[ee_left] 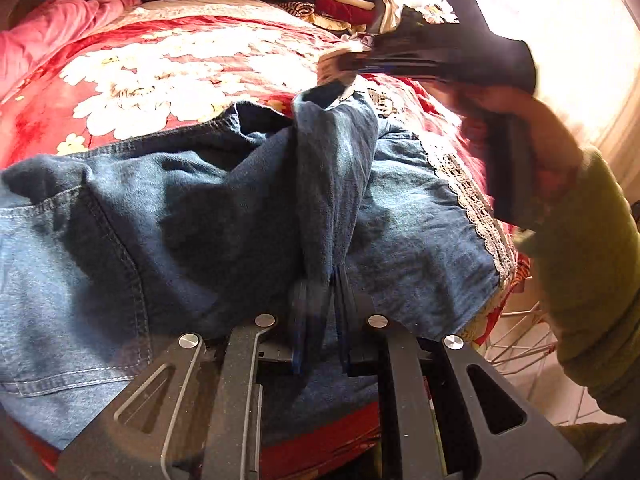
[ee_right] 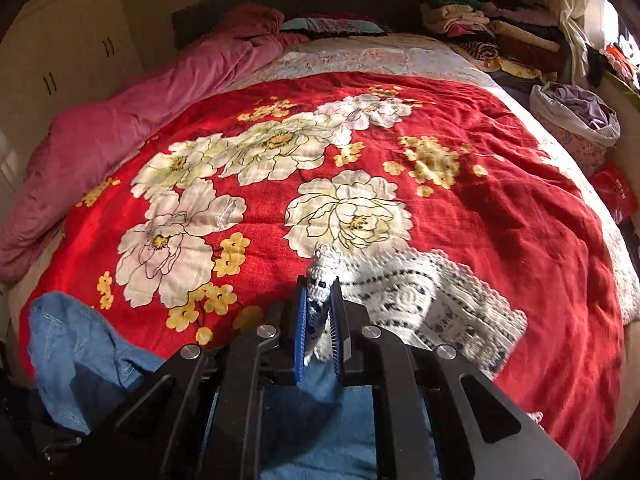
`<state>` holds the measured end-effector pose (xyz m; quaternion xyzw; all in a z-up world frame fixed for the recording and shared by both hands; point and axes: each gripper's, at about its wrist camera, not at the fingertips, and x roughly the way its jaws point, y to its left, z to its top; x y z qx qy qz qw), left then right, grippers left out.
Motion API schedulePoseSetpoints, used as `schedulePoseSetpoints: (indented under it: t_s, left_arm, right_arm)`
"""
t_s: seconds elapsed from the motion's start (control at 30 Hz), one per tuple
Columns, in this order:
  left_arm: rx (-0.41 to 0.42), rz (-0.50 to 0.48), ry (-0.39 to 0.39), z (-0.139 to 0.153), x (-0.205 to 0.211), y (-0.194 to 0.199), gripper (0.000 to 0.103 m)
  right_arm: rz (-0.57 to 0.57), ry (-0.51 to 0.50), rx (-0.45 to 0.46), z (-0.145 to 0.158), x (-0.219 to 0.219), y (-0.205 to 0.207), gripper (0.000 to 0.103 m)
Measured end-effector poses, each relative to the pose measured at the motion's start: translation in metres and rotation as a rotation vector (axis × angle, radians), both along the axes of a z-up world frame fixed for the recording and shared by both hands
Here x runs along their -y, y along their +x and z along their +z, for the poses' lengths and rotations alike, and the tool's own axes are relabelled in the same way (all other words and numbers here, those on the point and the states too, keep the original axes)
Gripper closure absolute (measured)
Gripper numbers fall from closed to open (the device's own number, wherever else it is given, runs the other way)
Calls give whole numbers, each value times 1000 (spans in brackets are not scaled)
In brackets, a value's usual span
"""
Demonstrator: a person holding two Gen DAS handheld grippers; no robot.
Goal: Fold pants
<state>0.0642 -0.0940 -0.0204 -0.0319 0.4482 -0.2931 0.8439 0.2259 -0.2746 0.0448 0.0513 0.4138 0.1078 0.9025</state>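
Observation:
Blue denim pants (ee_left: 168, 216) with a white lace hem (ee_left: 468, 196) lie crumpled on the near part of the red floral bedspread (ee_left: 160, 76). My left gripper (ee_left: 320, 280) is shut on a raised fold of the denim. My right gripper (ee_left: 340, 68), held in a hand with a green sleeve, pinches the far end of the same fold above the bed. In the right wrist view, the right gripper (ee_right: 320, 304) is shut on the lace hem (ee_right: 420, 292), with denim (ee_right: 76, 352) hanging at the lower left.
A pink duvet (ee_right: 120, 128) lies along the bed's left side. A stack of folded clothes (ee_right: 492, 28) sits at the far right corner. A lined basket of laundry (ee_right: 576, 120) and a red bag (ee_right: 612, 192) stand beside the bed on the right. A wire rack (ee_left: 520, 340) is near the bed's edge.

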Motion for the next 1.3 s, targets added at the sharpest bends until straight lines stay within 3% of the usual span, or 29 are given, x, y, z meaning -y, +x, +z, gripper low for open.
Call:
schedulePoseSetpoints:
  t_s: [0.07, 0.23, 0.3, 0.33, 0.63, 0.8, 0.9, 1.0, 1.1, 1.3]
  left_arm:
    - [11, 0, 7, 0, 1, -1, 85]
    - [39, 10, 34, -1, 3, 4, 82]
    - [51, 12, 53, 1, 4, 4, 89]
    - [57, 10, 63, 2, 4, 3, 99]
    - [99, 4, 92, 14, -6, -12, 100]
    - [97, -6, 119, 10, -5, -19, 100]
    - [95, -15, 143, 6, -1, -19, 100]
    - [104, -17, 161, 6, 2, -21, 101]
    - [110, -19, 163, 7, 3, -22, 102]
    - [127, -41, 157, 15, -4, -32, 102]
  right_arm:
    - [-35, 20, 33, 13, 21, -24, 93]
    - [-111, 78, 38, 28, 72, -83, 93]
    - [-134, 110, 23, 27, 87, -105, 93]
    - [-139, 124, 14, 26, 91, -115, 93]
    - [-136, 210, -139, -10, 105, -189, 93]
    - [-125, 236, -221, -39, 105, -206, 91]
    - [-137, 275, -231, -44, 110, -208, 84]
    - [-150, 316, -230, -46, 117, -204, 84]
    - [-146, 328, -220, -44, 119, -203, 93]
    - [-85, 311, -226, -29, 118, -215, 93]
